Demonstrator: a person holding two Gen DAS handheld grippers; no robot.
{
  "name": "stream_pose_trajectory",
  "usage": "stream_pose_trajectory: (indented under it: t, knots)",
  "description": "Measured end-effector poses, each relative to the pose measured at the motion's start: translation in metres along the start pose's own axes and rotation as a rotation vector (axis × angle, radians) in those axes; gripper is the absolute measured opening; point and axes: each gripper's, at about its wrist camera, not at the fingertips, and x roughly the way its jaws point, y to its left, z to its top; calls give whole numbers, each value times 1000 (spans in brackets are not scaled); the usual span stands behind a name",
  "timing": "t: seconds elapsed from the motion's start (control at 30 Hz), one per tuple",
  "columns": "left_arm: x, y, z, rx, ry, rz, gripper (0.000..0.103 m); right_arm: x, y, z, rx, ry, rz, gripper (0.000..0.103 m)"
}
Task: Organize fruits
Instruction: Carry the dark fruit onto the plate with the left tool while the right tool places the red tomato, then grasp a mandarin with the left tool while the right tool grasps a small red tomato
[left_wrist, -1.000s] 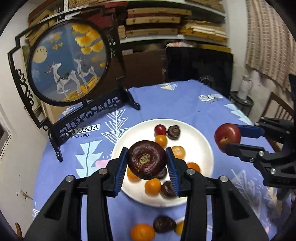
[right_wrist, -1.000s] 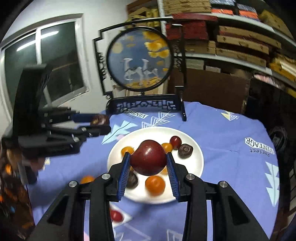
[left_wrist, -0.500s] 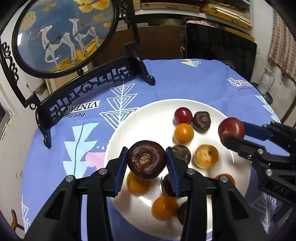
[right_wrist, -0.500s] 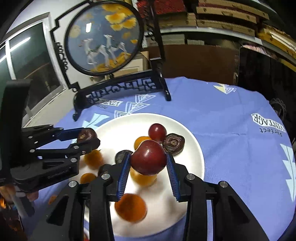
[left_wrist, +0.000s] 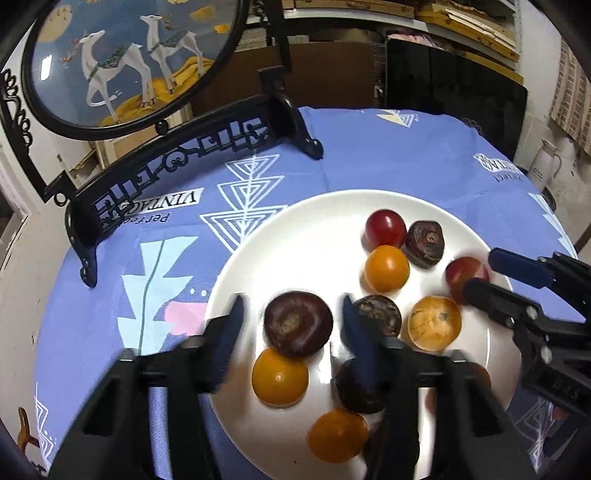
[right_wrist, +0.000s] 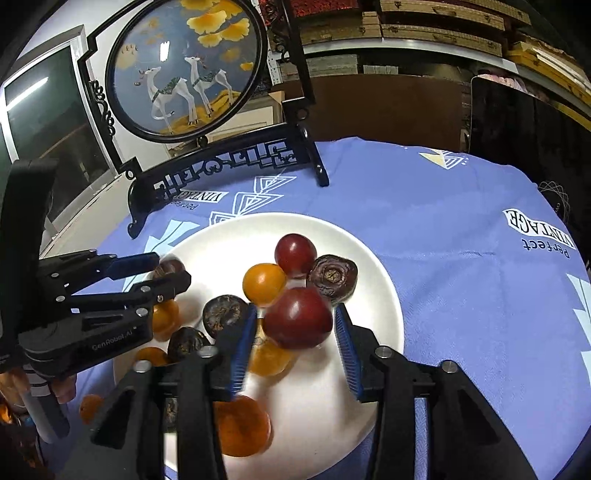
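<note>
On the blue tablecloth, the white plate holds fruits; both hand-held grippers opening.

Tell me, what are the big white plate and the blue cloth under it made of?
The white plate looks like glazed ceramic: smooth and glossy, with soft reflections, though it could be plastic. The blue tablecloth looks like matte woven fabric: it creases and carries printed patterns.

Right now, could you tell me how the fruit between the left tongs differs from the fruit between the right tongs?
The left tongs frame a dark purple fruit with a rough brown centre patch; the right tongs frame a smooth red fruit. The purple one looks flatter, the red one rounder. Shared: both sit over the white plate, untouched by the blue pads as both tongs open.
</note>
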Motion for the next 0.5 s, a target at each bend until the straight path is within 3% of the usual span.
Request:
stream_pose_trajectory:
  t: [0.27,0.5]
  knots:
    - [-31,13,-13,21,-51,-1,77,-45,10,-18,-40,-32,69,68]
    - [-83,40,-76,153,-86,-71,88,-88,58,-87,-341,67,216,69]
